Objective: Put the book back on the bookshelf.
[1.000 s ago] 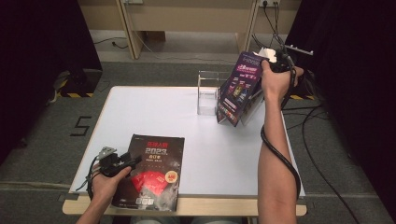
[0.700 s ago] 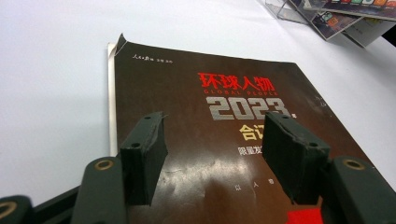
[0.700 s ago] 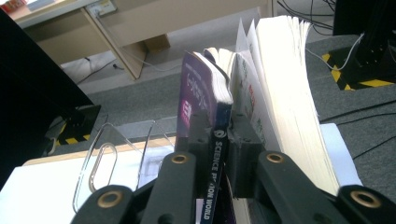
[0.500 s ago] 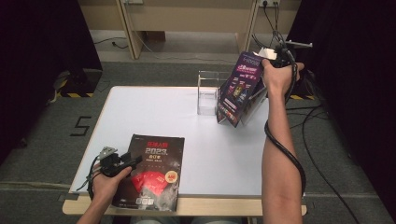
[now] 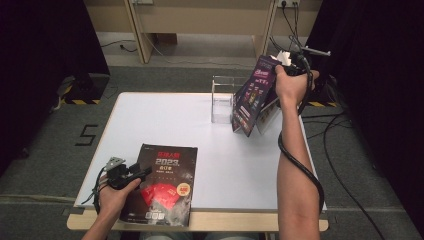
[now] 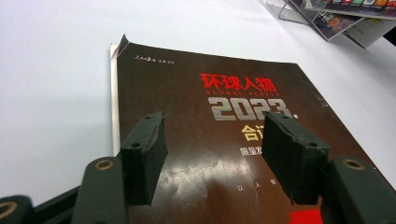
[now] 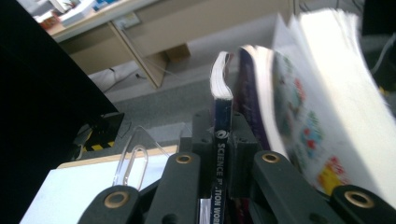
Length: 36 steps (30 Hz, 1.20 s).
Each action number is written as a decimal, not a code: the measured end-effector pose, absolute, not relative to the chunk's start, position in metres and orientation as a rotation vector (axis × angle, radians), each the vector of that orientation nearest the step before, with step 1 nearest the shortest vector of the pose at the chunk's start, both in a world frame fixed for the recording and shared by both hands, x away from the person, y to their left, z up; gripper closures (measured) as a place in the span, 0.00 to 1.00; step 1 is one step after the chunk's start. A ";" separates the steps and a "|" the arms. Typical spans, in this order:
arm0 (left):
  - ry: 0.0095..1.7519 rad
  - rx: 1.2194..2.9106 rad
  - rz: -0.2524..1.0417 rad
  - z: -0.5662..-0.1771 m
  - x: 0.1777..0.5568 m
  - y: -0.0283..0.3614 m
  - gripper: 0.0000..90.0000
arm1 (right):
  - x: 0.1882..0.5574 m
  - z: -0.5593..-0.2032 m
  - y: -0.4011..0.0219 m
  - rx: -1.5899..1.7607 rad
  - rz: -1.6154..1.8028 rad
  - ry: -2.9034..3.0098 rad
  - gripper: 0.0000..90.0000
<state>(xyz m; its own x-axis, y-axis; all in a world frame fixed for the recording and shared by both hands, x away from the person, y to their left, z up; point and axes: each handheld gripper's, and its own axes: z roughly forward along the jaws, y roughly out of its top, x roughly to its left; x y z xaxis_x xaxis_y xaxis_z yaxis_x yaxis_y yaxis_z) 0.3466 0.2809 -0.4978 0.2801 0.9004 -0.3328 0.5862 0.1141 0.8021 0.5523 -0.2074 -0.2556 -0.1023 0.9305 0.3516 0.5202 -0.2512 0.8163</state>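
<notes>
A dark magazine [image 5: 167, 187] with red and silver print lies flat at the table's front left. My left gripper [image 5: 145, 173] rests low over its cover [image 6: 210, 93], jaws open, pads apart above the print. At the back right my right gripper [image 5: 278, 64] holds a purple magazine [image 5: 252, 97] up in the air by its top edge. Its jaws have just been closing and now pinch the dark spine [image 7: 222, 109]. The loose pages [image 7: 327, 102] fan out to the right.
A clear acrylic holder [image 5: 222, 95] stands on the white table [image 5: 165, 120] just left of the hanging magazine; its edge shows as a clear loop [image 7: 133, 161]. A wooden strip [image 5: 225, 220] runs along the front edge. Cables trail on the floor at the right.
</notes>
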 end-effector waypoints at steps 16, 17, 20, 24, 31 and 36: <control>1.404 1.577 0.404 -0.497 0.346 0.281 0.43 | 0.545 -0.242 -0.168 1.448 1.454 1.394 0.94; 1.409 1.574 0.403 -0.498 0.347 0.282 0.43 | 0.546 -0.246 -0.166 1.440 1.465 1.383 0.94; 1.410 1.575 0.402 -0.498 0.347 0.283 0.43 | 0.550 -0.259 -0.163 1.434 1.474 1.391 0.94; 1.414 1.572 0.400 -0.498 0.347 0.283 0.43 | 0.555 -0.270 -0.159 1.436 1.480 1.405 0.94; 1.411 1.572 0.400 -0.498 0.347 0.283 0.43 | 0.555 -0.274 -0.157 1.395 1.492 1.371 0.94; 1.412 1.568 0.401 -0.498 0.347 0.283 0.43 | 0.551 -0.296 -0.162 1.458 1.421 1.395 0.93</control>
<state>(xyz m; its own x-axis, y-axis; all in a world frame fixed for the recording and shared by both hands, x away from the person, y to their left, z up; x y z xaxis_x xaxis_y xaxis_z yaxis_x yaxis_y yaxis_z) 0.3465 0.2833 -0.4982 0.2782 0.8982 -0.3403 0.5856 0.1222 0.8013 0.5507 -0.1618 -0.2960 -0.1596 0.9542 0.2531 0.2355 -0.2122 0.9484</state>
